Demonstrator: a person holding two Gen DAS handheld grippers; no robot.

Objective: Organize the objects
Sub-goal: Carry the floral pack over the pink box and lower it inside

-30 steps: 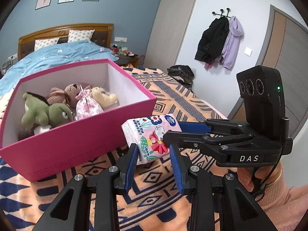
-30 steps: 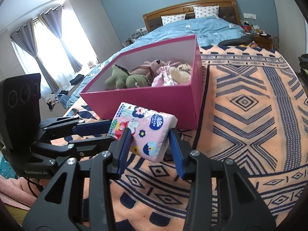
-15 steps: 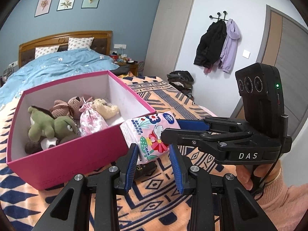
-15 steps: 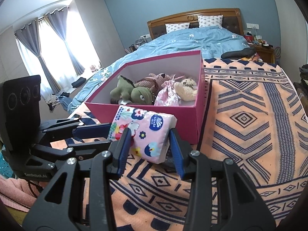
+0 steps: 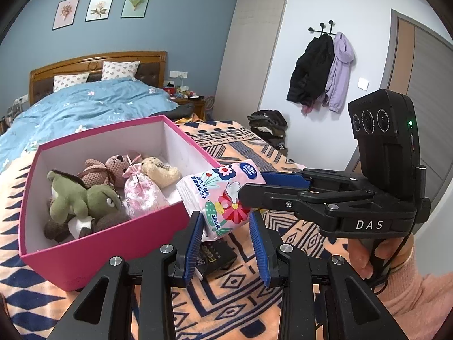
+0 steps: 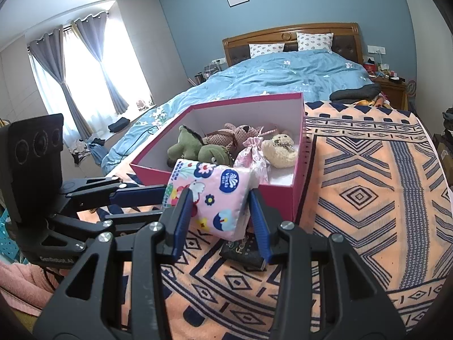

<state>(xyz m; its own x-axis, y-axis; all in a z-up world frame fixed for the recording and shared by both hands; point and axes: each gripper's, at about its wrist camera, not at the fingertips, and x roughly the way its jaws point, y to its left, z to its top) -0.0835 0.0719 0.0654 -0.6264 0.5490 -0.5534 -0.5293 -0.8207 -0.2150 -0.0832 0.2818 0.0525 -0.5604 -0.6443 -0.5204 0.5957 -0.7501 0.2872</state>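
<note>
Change: since a second ago, tissue pack risen to the rim of the pink box.
Right gripper: clamped on pack.
Left gripper: narrow, pinching the pack's lower corner.
Done: plush toys, pouch boxed.
Left: pack, dark packet.

"DAS" on right hand-held gripper; "Vinda" on tissue pack.

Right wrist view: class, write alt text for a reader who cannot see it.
Two grippers, right gripper and left gripper, clamp a pink floral tissue pack just before an open pink box of plush toys on a patterned blanket.

one pink box, four plush toys, one tissue pack, one pouch
</note>
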